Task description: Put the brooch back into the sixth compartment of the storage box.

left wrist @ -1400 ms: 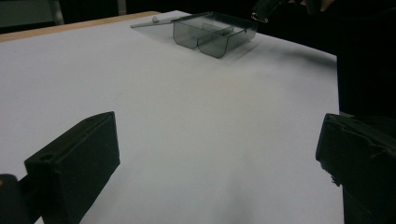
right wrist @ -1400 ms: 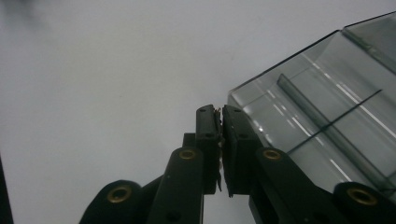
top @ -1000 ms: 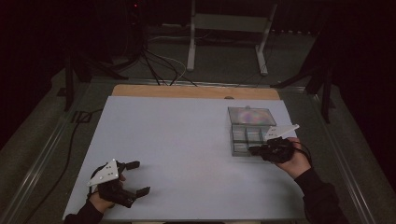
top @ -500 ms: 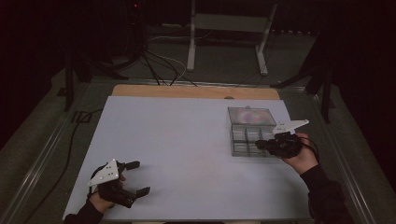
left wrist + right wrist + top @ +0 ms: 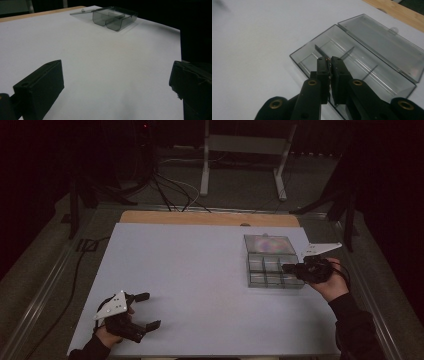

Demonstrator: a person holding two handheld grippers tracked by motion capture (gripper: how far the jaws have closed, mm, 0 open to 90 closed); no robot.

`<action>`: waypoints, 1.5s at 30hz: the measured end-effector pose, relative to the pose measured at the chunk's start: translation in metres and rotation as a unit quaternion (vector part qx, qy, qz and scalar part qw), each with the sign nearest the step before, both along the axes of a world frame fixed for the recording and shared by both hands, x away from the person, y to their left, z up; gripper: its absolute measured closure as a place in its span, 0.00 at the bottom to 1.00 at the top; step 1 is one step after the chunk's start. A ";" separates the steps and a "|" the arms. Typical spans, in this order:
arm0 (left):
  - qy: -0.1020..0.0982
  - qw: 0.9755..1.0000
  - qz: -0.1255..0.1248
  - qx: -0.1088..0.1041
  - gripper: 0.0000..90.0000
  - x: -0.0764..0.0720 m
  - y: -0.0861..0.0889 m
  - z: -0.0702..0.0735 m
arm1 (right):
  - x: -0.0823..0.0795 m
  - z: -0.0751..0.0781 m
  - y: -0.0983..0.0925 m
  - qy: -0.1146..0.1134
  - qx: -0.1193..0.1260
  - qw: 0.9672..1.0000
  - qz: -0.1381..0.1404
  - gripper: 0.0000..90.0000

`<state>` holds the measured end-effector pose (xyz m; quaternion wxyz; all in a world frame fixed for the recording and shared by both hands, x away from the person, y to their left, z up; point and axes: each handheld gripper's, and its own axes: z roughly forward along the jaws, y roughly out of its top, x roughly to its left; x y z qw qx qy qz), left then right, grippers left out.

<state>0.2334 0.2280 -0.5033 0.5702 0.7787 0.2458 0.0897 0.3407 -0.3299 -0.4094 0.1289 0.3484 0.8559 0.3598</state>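
Clear smoky-grey plastic compartment box (image 5: 272, 270) with its hinged lid (image 5: 269, 243) laid flat open is judged light, stiff and slippery, likely to skate on the table if pushed; thin walls and dividers are judged brittle. A hold is best taken on an outer wall rim or the lid's front tab, not on a divider. The box is seen at the right side of the white table top (image 5: 200, 270), lid toward the far wooden edge strip (image 5: 210, 218). Six compartments in two rows are counted in the high view; all appear empty. The right gripper (image 5: 329, 61) is seen closed, jaws pressed together above the box's near end; something tiny may be pinched at the tips, but that cannot be told. The left gripper (image 5: 145, 310) is held wide open and empty, resting at the near left corner, well apart from the box.
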 end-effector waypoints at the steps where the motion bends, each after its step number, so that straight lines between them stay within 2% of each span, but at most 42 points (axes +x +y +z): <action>1: 0.000 1.000 0.000 0.000 0.02 0.000 0.000 0.000 | 0.001 0.000 -0.002 0.000 -0.001 1.000 -0.004 0.96; 10: 0.001 1.000 0.001 0.000 0.02 0.000 0.000 0.000 | 0.009 -0.006 -0.021 0.006 -0.007 0.999 -0.040 0.96; 19: 0.001 1.000 0.002 0.001 0.02 0.000 0.000 0.000 | 0.016 -0.019 -0.038 0.024 -0.006 0.997 -0.072 0.96; 28: 0.001 1.000 0.002 0.007 0.02 0.000 -0.001 -0.001 | 0.019 -0.028 -0.046 0.035 -0.003 0.996 -0.085 0.96; 45: -0.002 1.000 0.007 0.007 0.02 0.000 -0.001 0.000 | 0.024 -0.044 -0.049 0.053 0.003 0.995 -0.087 0.95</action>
